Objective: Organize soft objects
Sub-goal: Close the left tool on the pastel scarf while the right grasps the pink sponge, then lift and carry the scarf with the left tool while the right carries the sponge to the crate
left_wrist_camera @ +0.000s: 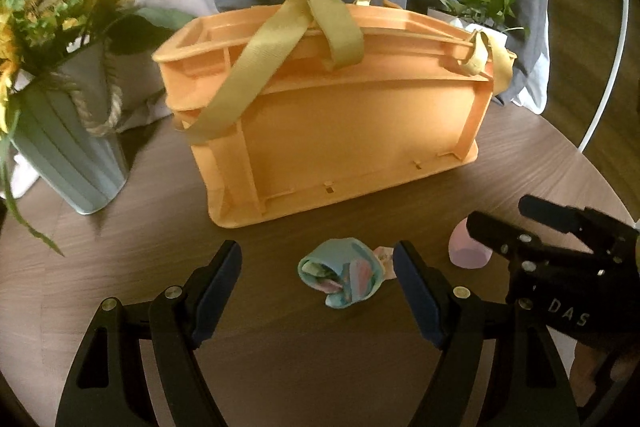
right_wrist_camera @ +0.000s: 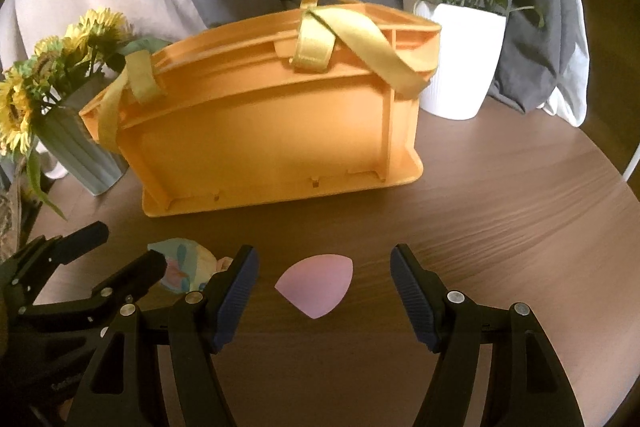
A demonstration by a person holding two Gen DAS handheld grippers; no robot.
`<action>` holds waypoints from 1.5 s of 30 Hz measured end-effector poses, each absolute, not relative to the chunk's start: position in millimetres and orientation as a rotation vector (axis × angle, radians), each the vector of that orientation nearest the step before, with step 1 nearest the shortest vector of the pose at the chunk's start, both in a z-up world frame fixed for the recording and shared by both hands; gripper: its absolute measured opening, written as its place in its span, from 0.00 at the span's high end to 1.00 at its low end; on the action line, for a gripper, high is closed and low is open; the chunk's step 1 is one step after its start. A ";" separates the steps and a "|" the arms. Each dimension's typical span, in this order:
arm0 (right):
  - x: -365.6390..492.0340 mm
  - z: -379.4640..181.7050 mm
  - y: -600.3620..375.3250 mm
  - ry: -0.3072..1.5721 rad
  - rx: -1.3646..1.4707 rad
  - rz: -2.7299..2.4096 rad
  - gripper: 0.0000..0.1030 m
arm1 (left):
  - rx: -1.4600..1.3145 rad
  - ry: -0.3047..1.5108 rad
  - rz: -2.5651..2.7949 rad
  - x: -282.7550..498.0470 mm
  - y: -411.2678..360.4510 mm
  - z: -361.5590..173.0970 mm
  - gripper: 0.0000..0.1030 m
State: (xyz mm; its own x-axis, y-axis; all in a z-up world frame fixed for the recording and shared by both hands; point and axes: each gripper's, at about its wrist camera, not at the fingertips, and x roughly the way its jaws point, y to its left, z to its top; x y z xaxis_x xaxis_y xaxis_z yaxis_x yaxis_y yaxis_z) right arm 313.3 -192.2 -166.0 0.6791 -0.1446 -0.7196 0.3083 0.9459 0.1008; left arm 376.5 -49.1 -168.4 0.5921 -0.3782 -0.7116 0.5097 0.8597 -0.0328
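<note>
Left gripper (left_wrist_camera: 318, 267) is hovering with fingers released, framing a rolled pastel cloth (left_wrist_camera: 342, 277) lying on the tabletop (left_wrist_camera: 160, 247) — no contact visible. Right gripper (right_wrist_camera: 324, 273) is likewise standing released around a pink teardrop sponge (right_wrist_camera: 318, 285). Beyond both, an orange basket (left_wrist_camera: 340, 131) is resting with yellow straps (left_wrist_camera: 256, 67) draped across it — its interior is hidden. A sunflower vase (left_wrist_camera: 68, 147) is sitting cut off at the left; a potted plant (right_wrist_camera: 460, 67) is standing behind.

Dim, warm light from about eleven o'clock leaves the table (left_wrist_camera: 120, 267) brown and murky. The crate (right_wrist_camera: 260, 131) casts a soft shadow toward five o'clock. Both views are slightly soft, with black, bowed fisheye corners.
</note>
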 end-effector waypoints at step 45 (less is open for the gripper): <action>314.7 -175.4 -192.4 0.827 0.234 -0.181 0.57 | 0.129 0.821 -0.474 368.4 -57.1 -171.6 0.57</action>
State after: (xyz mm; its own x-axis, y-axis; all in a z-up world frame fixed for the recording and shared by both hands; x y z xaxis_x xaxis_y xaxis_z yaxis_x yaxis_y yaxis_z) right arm 314.7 -192.4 -175.4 0.6643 -0.0680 -0.7443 0.2497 0.9588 0.1352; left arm 368.4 -57.1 -171.6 0.5834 -0.3563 -0.7299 0.4541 0.8882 -0.0705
